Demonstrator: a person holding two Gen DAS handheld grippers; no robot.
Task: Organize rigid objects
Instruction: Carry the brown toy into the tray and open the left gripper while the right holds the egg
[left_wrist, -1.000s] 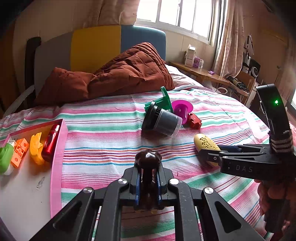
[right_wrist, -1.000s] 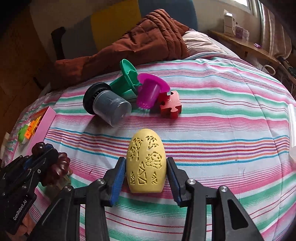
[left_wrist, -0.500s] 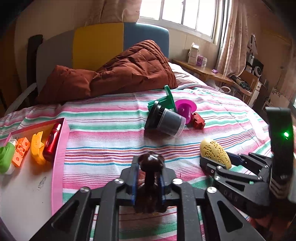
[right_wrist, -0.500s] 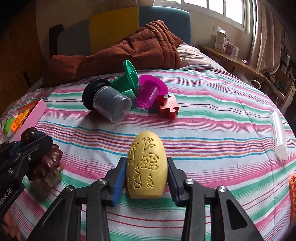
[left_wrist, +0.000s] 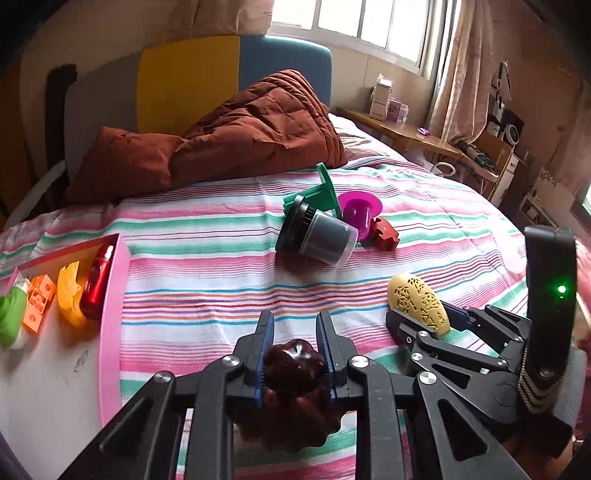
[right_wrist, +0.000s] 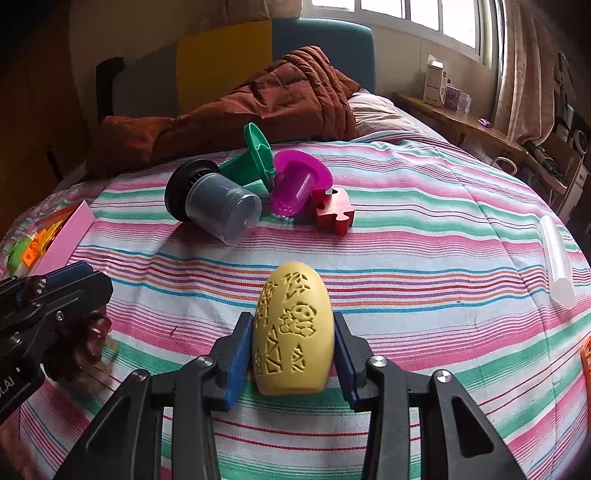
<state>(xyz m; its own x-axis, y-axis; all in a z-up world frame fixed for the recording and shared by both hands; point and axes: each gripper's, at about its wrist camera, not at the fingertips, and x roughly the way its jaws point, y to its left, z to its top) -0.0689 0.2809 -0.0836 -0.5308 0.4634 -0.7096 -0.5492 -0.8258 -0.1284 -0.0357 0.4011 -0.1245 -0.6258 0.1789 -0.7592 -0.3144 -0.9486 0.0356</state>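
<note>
My left gripper (left_wrist: 294, 328) is shut on a dark brown lumpy toy (left_wrist: 293, 369), held low over the striped bed; it also shows in the right wrist view (right_wrist: 83, 343). My right gripper (right_wrist: 293, 332) is shut on a yellow carved egg-shaped block (right_wrist: 293, 332), also seen in the left wrist view (left_wrist: 419, 302). A pink-rimmed tray (left_wrist: 112, 325) at the left holds a red toy (left_wrist: 96, 280), a yellow piece (left_wrist: 70, 291), an orange brick (left_wrist: 37, 302) and a green piece (left_wrist: 11, 314).
A pile lies mid-bed: a grey cup with black lid (right_wrist: 218, 206), a green funnel-like piece (right_wrist: 258, 155), a magenta cup (right_wrist: 299, 181), a red puzzle piece (right_wrist: 332, 210). A clear tube (right_wrist: 557, 262) lies at right. A brown quilt (left_wrist: 240, 136) is at the headboard.
Both grippers have risen and pulled back with their objects. The brown toy now sits deeper and lower between my left fingers. The yellow block stays gripped.
</note>
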